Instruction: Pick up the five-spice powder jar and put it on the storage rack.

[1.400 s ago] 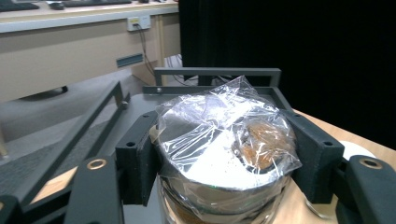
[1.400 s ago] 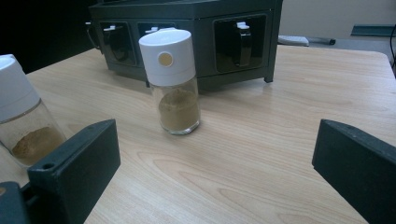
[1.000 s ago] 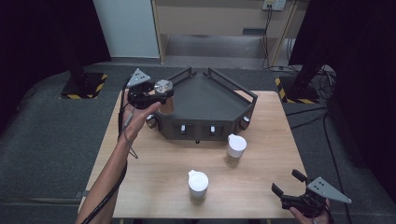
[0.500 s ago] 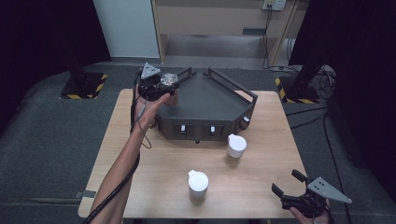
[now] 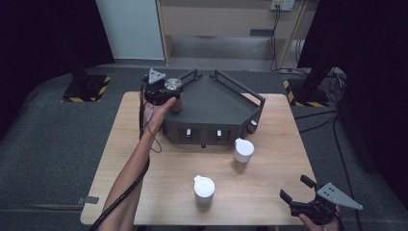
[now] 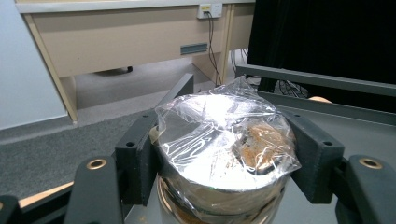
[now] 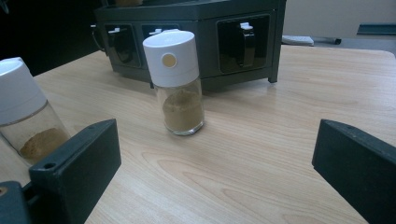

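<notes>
No label readable on the film-wrapped jar (image 6: pixel 224 149) the left gripper (image 6: pixel 219 154) clamps.

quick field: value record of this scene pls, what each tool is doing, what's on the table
left tool: shut on the plastic-wrapped jar, over the rack's left end
right tool: open, holding nothing, at the table's near right corner
rack: dark, angular, at the back of the wooden table, small jars in its front slots
shaker one: white cap, brown powder, upright, just in front of the rack
shaker two: white cap, upright, nearer the person
</notes>
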